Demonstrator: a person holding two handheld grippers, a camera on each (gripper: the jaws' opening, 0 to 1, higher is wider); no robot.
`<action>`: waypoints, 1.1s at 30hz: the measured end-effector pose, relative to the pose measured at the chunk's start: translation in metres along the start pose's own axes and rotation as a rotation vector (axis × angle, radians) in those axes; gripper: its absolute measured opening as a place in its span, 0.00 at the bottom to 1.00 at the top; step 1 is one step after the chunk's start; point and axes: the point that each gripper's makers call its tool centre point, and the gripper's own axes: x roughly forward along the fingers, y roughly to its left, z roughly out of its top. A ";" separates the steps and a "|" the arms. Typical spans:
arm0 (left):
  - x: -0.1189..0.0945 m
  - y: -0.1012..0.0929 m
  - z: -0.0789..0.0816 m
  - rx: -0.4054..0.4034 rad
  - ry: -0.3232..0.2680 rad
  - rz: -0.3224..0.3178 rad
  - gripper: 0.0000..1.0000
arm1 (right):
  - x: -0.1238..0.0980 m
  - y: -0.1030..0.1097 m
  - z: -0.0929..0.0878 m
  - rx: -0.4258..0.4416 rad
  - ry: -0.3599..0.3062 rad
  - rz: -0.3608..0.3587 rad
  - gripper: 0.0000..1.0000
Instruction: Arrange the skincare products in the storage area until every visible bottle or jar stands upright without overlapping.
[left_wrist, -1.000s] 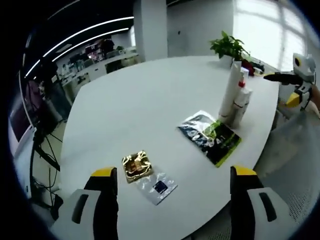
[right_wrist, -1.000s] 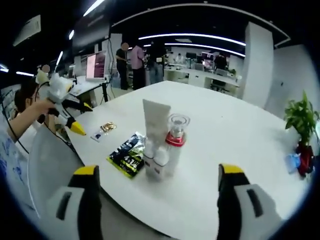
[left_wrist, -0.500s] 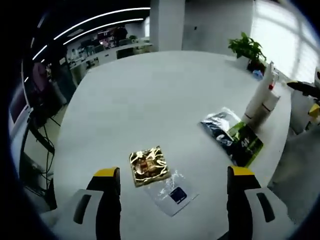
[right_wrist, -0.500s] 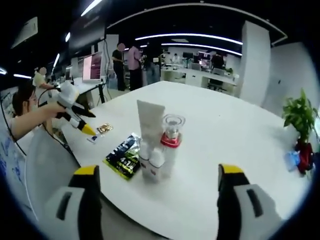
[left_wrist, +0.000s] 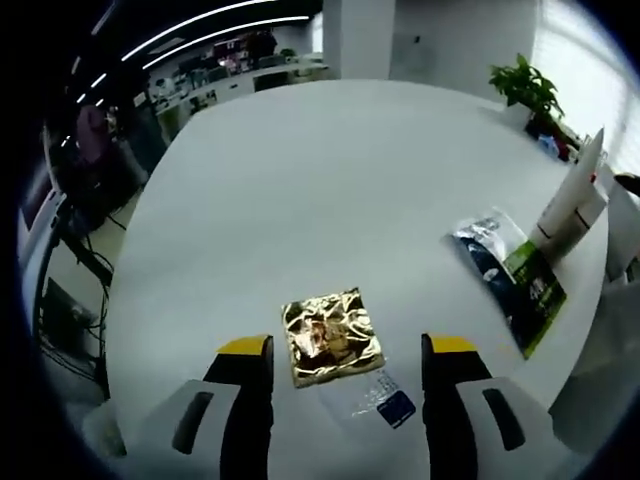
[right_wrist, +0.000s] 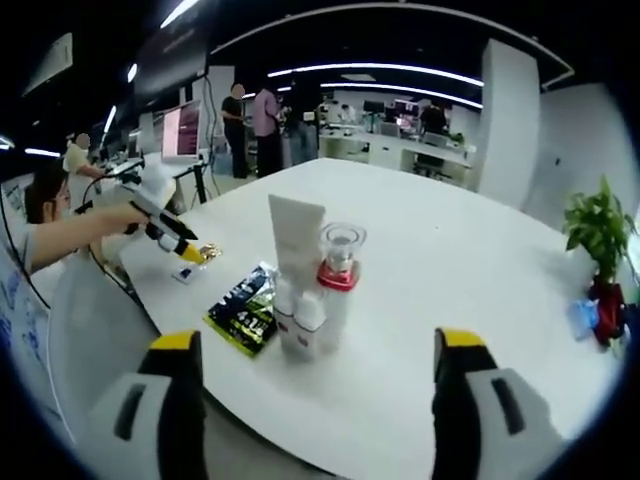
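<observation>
Round white counter (left_wrist: 300, 180) in an open office, crinkled gold foil sachet (left_wrist: 332, 336) between the left gripper's (left_wrist: 346, 347) released jaws, right gripper (right_wrist: 313, 340) likewise agape before upright bottles (right_wrist: 312, 290).

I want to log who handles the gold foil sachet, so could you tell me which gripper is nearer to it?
Left. The left gripper has its open jaws on either side of the gold foil sachet. The right gripper sits further along the table edge, facing the upright bottles.

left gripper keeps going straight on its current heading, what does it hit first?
Most likely the gold foil sachet, lying flat on the white table between the open left gripper tips. Depth is uncertain.
</observation>
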 end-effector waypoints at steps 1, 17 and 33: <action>0.001 0.000 -0.001 -0.001 0.008 0.002 0.57 | 0.000 0.000 0.000 0.001 0.001 0.000 0.97; 0.008 0.008 -0.008 -0.043 0.056 0.035 0.46 | 0.001 0.000 -0.007 0.004 0.017 0.001 0.95; 0.012 0.014 -0.008 -0.047 0.069 0.068 0.40 | 0.002 -0.002 -0.010 0.004 0.026 0.002 0.94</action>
